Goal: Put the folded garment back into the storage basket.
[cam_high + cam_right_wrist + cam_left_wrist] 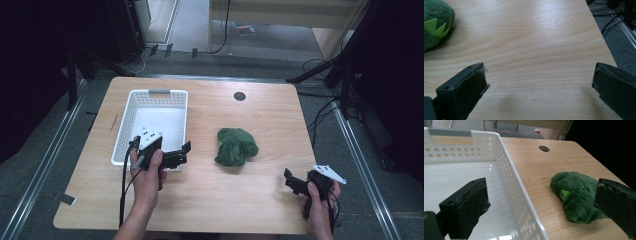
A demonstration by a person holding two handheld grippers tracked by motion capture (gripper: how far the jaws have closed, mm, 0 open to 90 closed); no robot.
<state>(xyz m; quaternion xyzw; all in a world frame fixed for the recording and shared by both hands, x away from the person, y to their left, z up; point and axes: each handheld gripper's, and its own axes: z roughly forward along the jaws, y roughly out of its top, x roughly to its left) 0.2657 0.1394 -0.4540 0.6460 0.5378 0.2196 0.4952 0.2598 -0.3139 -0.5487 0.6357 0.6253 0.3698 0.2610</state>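
Two spread claws, a green plush toy lying free between them on the worktop.

In the high view we see the left claw [184, 152] at the lower left of centre, over the near right corner of the white perforated basket [125, 131], jaws wide apart and pinching nothing. The green plush toy [235, 146] lies crumpled on the wooden worktop [260, 110] just right of centre, near the basket but apart from it. In the left claw view one jaw hangs over the basket floor, the other beside the toy. The right claw [290, 181] sits at the lower right, well apart from the toy, also spread and holding nothing; its own view catches the toy [435, 22] at the upper left.
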